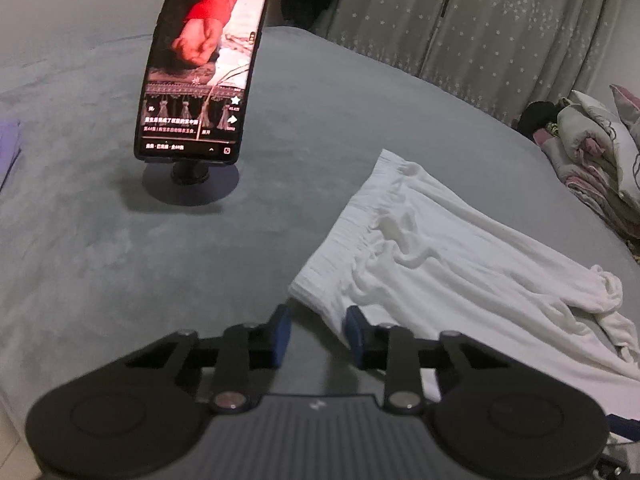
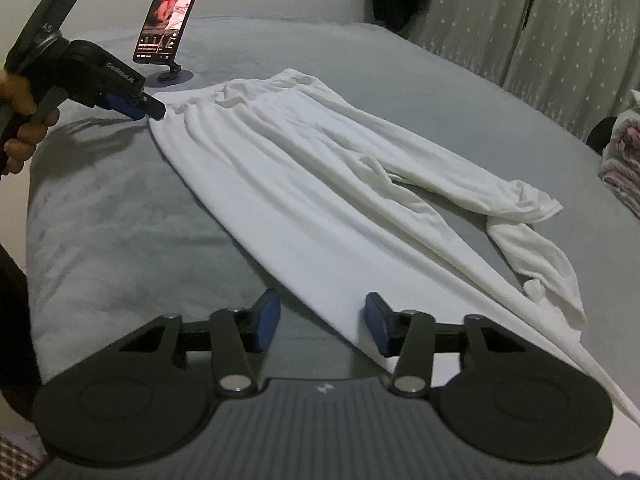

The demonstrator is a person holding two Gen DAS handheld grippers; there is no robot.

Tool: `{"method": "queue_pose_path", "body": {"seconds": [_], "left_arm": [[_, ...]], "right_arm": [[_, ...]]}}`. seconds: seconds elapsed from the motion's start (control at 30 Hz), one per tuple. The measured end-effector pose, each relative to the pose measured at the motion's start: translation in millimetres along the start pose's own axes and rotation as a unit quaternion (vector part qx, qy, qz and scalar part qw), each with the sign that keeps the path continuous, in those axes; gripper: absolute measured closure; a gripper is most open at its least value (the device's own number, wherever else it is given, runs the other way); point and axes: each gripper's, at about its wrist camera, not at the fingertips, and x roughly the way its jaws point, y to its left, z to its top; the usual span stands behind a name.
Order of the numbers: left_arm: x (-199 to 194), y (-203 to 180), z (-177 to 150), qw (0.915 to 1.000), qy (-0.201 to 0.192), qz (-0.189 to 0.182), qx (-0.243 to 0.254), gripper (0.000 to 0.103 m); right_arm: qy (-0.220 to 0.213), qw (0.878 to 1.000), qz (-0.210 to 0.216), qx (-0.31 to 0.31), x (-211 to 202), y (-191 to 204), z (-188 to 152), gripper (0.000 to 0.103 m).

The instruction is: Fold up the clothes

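White trousers (image 2: 320, 184) lie spread flat on the grey bed (image 2: 120, 232), waistband toward the phone, legs running to the right with rumpled cuffs (image 2: 540, 248). In the left wrist view the gathered waistband (image 1: 360, 232) shows. My left gripper (image 1: 318, 330) is open, its blue pads either side of the waistband's near corner, just above the sheet. From the right wrist view the left gripper (image 2: 150, 110) hangs at that corner, held by a hand (image 2: 24, 120). My right gripper (image 2: 322, 318) is open over the near edge of one trouser leg, nothing between its pads.
A phone (image 1: 200, 64) with a lit red screen stands on a round stand (image 1: 190, 184) at the back of the bed. Star-patterned grey curtains (image 1: 480, 20) hang behind. A heap of crumpled bedding (image 1: 592, 148) sits at the right edge. A purple item (image 1: 8, 148) lies at far left.
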Motion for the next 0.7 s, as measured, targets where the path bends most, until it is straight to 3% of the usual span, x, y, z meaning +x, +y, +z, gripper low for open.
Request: {"method": "queue_pose_path", "body": {"seconds": [0.07,0.13,0.17,0.33,0.7], "left_arm": [[0.1,0.4,-0.8,1.0000,-0.003,0.006,0.006,0.091],[-0.5,1.7,-1.1,1.0000,-0.006,0.006,0.006,0.093],[-0.9,1.9,-1.4,0.9999,-0.007,0.005,0.006,0.094],[-4.3,2.1,-1.1,0.9999,-0.009,0.004,0.009,0.097],[-18.5,13.0,0.5,0.9998,0.004,0.008,0.019,0.098]], "right_arm": [[-0.003,1.000,-0.003,-0.004,2.5,2.9,0.8,0.076],[0.000,1.000,-0.009,-0.010,3.2,6.0,2.5,0.098],[0.002,1.000,-0.012,-0.012,3.2,7.3,3.4,0.101],[0.012,0.999,-0.028,-0.024,2.9,13.5,7.5,0.102],[0.028,0.999,0.003,-0.036,-19.1,30.2,7.3,0.102]]}}
